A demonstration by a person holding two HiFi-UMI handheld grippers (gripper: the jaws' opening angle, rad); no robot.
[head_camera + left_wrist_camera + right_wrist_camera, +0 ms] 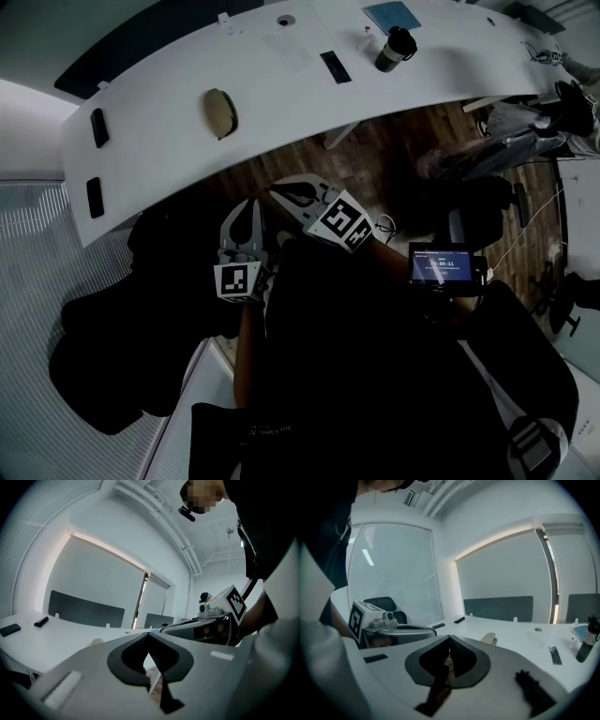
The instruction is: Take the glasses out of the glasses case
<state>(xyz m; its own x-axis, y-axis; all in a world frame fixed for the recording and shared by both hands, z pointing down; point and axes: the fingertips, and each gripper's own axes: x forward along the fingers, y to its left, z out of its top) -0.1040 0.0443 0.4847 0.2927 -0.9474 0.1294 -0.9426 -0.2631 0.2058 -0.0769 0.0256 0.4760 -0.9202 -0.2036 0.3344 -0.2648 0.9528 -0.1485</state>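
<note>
The beige glasses case (220, 112) lies shut on the white curved table (159, 141), with neither gripper near it. Both grippers hang close to the person's body, over the wooden floor short of the table's near edge. My left gripper (251, 204) is shut and holds nothing. Beside it on the right, my right gripper (278, 191) is also shut and holds nothing. In the left gripper view the jaws (149, 635) meet, and the case (97, 641) shows small beyond them. In the right gripper view the closed jaws (450, 637) point toward the case (489, 638).
On the table stand a black cup (396, 49), a thin black strip (336, 67), a blue pad (392, 15) and two black devices (99, 127) (95, 197) at the left end. A lit screen (442, 266) sits at the person's right. Office chairs stand at right.
</note>
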